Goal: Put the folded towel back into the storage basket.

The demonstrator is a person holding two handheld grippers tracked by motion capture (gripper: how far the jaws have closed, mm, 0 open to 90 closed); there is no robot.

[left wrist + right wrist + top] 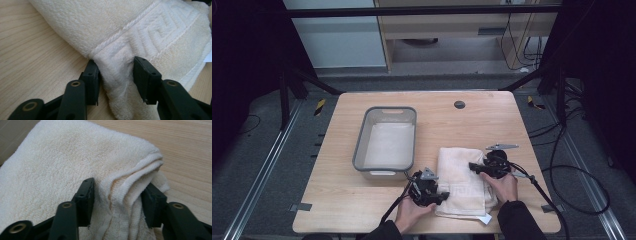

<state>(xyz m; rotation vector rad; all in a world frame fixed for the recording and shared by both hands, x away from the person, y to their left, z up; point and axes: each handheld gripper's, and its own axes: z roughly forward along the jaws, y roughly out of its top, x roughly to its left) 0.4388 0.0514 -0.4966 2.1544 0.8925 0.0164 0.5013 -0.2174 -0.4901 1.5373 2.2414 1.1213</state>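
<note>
Gripping: both grippers pinch the folded towel (462,180) at once, likely so it lifts as one stack without unfolding.
Left gripper (438,196): its jaws are closed on the towel's near-left corner, the cloth bunched between the pads (93,75); it comes in from 8 o'clock of the towel.
Right gripper (473,167): its jaws squeeze the layered edge at 2 o'clock of the towel, the plies pressed into a ridge between the fingers (86,195).
Towel: it lies flat on the table (362,200) at the near middle, its patterned border toward the person.
Bin (386,142): the grey bin stands at 10 o'clock of the towel, just beside it, holding what looks like pale cloth; judged the likely place for the towel.
Hold: opposite-side grips should keep the folds level during a carry.
</note>
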